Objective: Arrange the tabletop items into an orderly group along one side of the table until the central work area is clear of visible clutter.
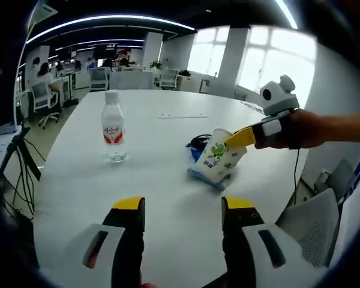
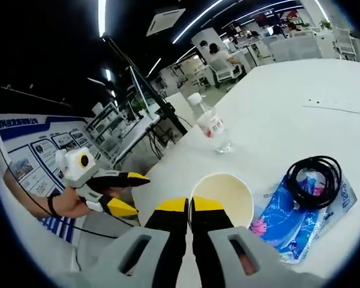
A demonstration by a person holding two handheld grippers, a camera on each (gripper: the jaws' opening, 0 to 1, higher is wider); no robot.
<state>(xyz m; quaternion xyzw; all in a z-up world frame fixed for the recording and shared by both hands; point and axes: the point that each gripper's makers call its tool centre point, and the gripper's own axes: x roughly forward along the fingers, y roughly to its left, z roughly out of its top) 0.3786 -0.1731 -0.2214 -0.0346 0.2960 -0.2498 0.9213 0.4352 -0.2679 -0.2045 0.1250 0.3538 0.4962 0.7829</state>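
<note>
On the white table (image 1: 168, 180) we see a water bottle (image 1: 113, 127) standing upright, capped, red label, well apart from the rest. Right of it in the left gripper view: a paper cup (image 1: 221, 157) tilted, clamped at its rim by our right gripper (image 1: 243, 138), yellow tips pinched on the cup wall. Cup sits on or just over a blue packet (image 1: 199, 174); we can't tell if it touches. Black cable (image 1: 198, 143) lies just behind the cup.

Our left gripper (image 1: 183, 207) hangs over the near table edge, jaws wide, nothing between them.

Right gripper view: right gripper (image 2: 189, 205) has jaws nearly together, pinching the cup (image 2: 225, 195) rim, cup mouth open toward the camera. Coiled cable (image 2: 315, 180) rests on top of the blue packet (image 2: 288, 225), just right of the cup. Bottle (image 2: 210, 125) stands farther off on the table (image 2: 276, 108). Left gripper (image 2: 127, 193) comes in from the left, held in a hand (image 2: 72, 204), jaws spread, beyond the table edge.
</note>
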